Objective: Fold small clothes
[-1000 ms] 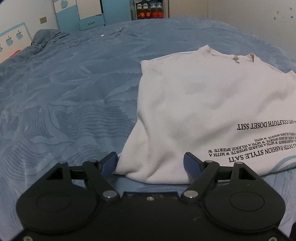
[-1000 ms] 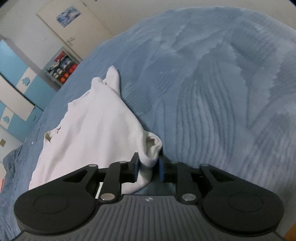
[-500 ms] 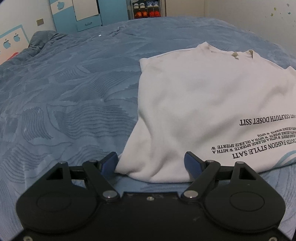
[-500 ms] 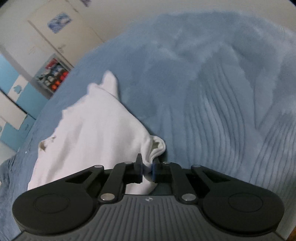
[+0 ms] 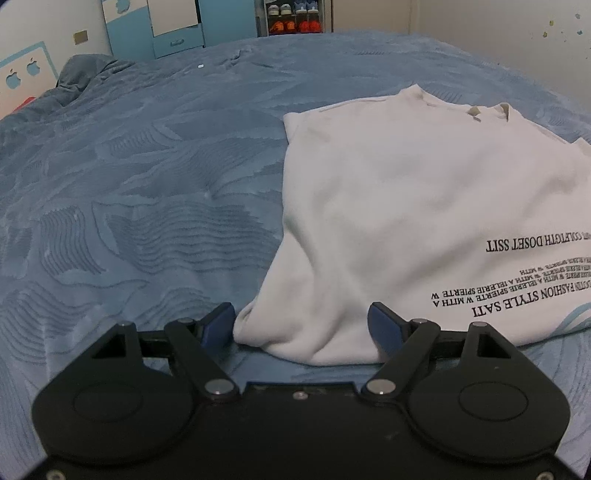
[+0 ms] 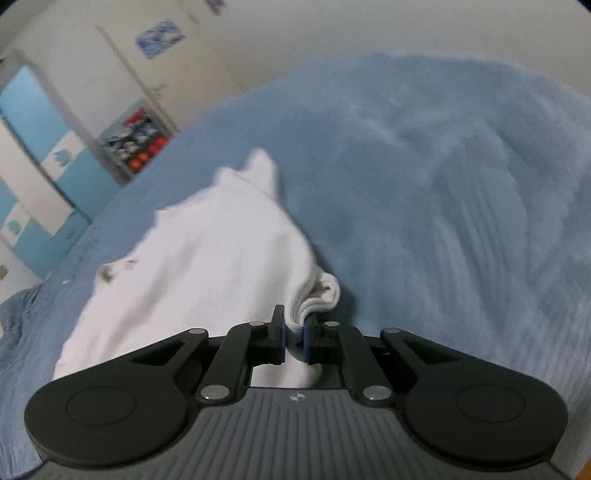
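A small white T-shirt [image 5: 406,206] with black upside-down lettering lies spread on the blue bedspread [image 5: 147,184]. My left gripper [image 5: 301,323] is open, its blue pads on either side of the shirt's near bottom-left corner. In the right wrist view the same T-shirt [image 6: 207,266] stretches away to the left, its neck opening toward the far left. My right gripper [image 6: 293,328] is shut on a bunched fold of the shirt's edge, which bulges out just beyond the pads.
The blue bedspread [image 6: 443,221] extends wide on all sides. A rumpled blue pillow or blanket [image 5: 88,70] sits at the far left. Blue and white cabinets [image 5: 170,26] and a shoe shelf [image 5: 291,18] stand against the far wall.
My right gripper closed tighter on the shirt's edge and lifted, tilting the view up. The left gripper stayed open around the corner with hardly any shift.
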Demonstrator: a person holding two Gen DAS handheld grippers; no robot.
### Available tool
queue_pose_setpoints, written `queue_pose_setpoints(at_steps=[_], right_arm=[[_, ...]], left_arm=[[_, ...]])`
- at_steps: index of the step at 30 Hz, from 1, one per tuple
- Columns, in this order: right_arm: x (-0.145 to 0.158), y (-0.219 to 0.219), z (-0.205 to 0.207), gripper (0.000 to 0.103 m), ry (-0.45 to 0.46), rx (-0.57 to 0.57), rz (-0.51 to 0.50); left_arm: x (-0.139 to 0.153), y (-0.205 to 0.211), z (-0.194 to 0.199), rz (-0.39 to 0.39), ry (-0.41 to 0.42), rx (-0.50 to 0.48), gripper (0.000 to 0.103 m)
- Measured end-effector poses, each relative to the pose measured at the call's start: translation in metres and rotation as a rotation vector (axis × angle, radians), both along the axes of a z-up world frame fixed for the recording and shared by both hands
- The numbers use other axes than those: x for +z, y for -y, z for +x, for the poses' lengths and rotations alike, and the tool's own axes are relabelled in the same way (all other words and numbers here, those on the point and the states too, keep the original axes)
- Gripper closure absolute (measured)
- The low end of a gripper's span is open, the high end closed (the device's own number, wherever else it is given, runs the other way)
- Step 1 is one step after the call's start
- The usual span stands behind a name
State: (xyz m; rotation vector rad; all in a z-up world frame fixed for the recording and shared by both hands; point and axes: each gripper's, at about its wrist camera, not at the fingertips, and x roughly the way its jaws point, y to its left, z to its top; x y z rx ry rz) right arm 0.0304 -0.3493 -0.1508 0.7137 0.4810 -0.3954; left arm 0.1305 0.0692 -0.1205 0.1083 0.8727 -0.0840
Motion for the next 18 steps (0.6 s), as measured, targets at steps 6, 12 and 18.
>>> queue_pose_setpoints(at_steps=[6,12,18], right_arm=[[0.05,-0.035,0.017,0.095,0.145,0.112,-0.053],[0.078,-0.085,0.058,0.095,0.189,0.275,-0.1],[0.109,-0.144,0.101,0.095,0.225,0.427,-0.137]], left_arm=[[0.024,-0.016,-0.001,-0.053,0.04,0.026,0.023],[0.035,-0.037,0.003,-0.061,0.071,0.047,0.023],[0.036,-0.072,0.017,-0.089,0.075,0.09,0.023]])
